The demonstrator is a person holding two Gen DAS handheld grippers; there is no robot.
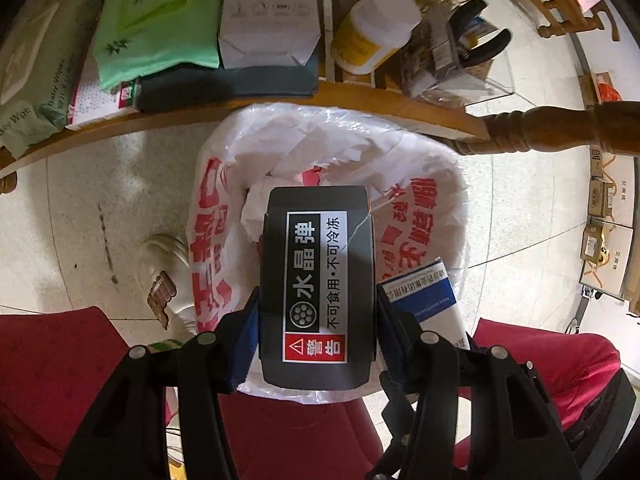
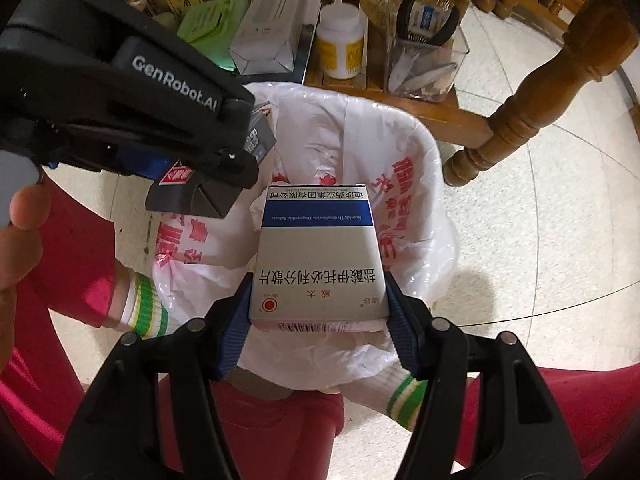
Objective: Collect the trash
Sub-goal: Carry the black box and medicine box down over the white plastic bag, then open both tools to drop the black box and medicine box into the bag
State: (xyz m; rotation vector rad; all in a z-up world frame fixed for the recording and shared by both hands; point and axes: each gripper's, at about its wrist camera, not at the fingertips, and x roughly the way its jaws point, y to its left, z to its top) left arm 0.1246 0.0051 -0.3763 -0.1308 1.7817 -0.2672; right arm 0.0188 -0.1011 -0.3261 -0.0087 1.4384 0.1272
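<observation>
My left gripper is shut on a dark grey box with a black, white and red warning label, held above a bin lined with a white plastic bag with red print. My right gripper is shut on a white and blue medicine box, also held over the bag-lined bin. The medicine box shows at the right in the left wrist view. The left gripper with the grey box shows at the upper left in the right wrist view. Crumpled white paper lies in the bin.
A wooden low table stands just behind the bin, carrying wipes packs, a white carton, a pill bottle and a clear holder. Its turned leg stands right of the bin. My red-trousered legs and socks flank the bin.
</observation>
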